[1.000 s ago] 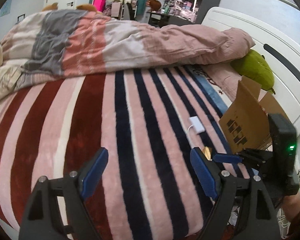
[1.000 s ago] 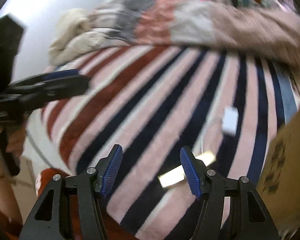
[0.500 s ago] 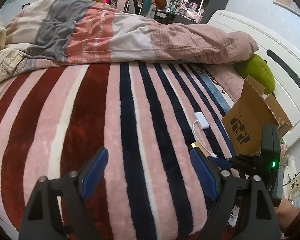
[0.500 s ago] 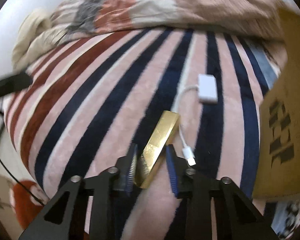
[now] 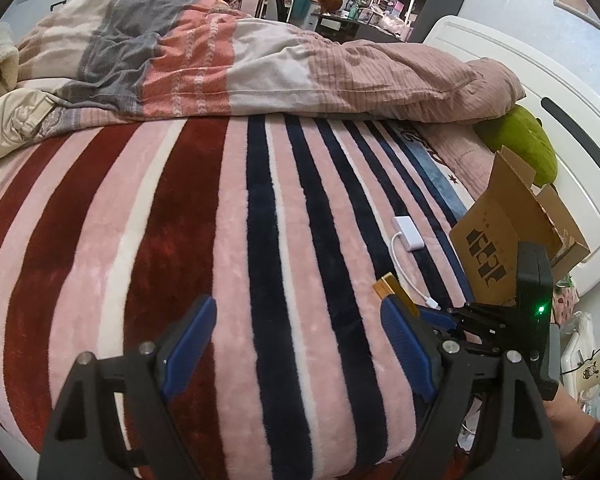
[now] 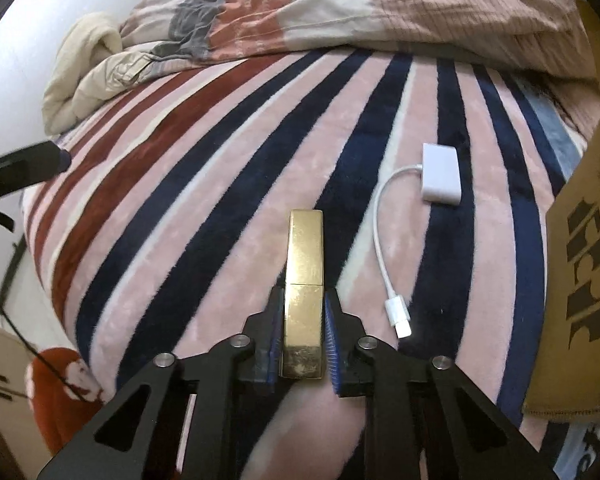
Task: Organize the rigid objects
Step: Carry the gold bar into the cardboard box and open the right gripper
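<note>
R gripper (image 6: 302, 336) clamps the near end of the gold bar (image 6: 304, 276), which lies on the striped blanket (image 6: 220, 184); bar's near end partly hidden by pads. L gripper (image 5: 300, 344) wide, empty. White adapter w/ cable (image 6: 440, 172) beside bar. Cardboard box (image 6: 584, 240) cut off at right edge.

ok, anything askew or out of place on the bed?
Nothing damaged or spilled. The white adapter lies loose on the striped blanket, cable curled beside the gold bar, which the right gripper has clamped. The cardboard box sits tilted at the bed's edge.
</note>
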`<state>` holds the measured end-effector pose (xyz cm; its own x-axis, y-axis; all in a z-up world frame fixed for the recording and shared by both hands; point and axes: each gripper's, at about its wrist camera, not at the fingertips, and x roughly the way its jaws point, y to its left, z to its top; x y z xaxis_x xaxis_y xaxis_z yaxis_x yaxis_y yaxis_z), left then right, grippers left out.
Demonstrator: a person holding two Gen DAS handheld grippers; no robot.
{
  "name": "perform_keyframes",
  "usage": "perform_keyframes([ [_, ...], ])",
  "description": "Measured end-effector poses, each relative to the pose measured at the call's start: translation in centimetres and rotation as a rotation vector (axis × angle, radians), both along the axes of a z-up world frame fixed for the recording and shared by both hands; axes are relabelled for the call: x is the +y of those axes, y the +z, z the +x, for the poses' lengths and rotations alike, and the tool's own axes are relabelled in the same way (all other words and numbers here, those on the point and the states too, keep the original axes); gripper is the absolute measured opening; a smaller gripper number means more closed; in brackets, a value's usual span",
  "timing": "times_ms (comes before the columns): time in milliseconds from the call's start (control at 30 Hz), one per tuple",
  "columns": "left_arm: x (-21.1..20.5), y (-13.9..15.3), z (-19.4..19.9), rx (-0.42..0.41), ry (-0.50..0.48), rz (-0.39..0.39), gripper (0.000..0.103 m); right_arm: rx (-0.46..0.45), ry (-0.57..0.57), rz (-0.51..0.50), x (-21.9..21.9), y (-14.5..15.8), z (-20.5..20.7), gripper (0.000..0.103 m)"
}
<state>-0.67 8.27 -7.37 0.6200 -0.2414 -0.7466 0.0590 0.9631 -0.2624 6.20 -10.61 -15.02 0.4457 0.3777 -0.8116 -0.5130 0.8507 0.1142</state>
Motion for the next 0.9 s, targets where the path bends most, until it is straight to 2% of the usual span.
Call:
perform_keyframes([
  [167,-0.7,0.9,0.6,-0.006,-0.029,-0.027,0.082,-0.047,0.044,0.026,-0.1,1.6,-0.4,0.013],
  [333,-2.8,3.2,1.7,-0.043,-0.108,-0.08,0.082,-0.098,0.168,0.123,-0.1,6.0,-1.2,0.013],
  [433,-4.5,5.0,2.9,-0.071,-0.183,-0.157,0.081,-0.131,0.245,0.185,-0.5,9.1,-1.8,0.013],
  [467,-4.9,5.5,3.3,-0.078,-0.2,-0.174,0.078,-0.143,0.264,0.201,-0.7,9.9,-2.0,0.013],
  [600,-8.4,7.4,5.1,-0.095,-0.265,-0.188,0.046,-0.218,0.29,0.249,-2.5,13.1,-2.2,0.013],
  [667,-10.2,8.3,6.1,-0.102,-0.299,-0.19,0.037,-0.241,0.272,0.262,-3.7,13.9,-1.9,0.013],
  [900,-18.3,10.6,9.4,-0.119,-0.429,-0.128,0.034,-0.268,0.151,0.262,-10.7,15.6,-0.4,0.013],
])
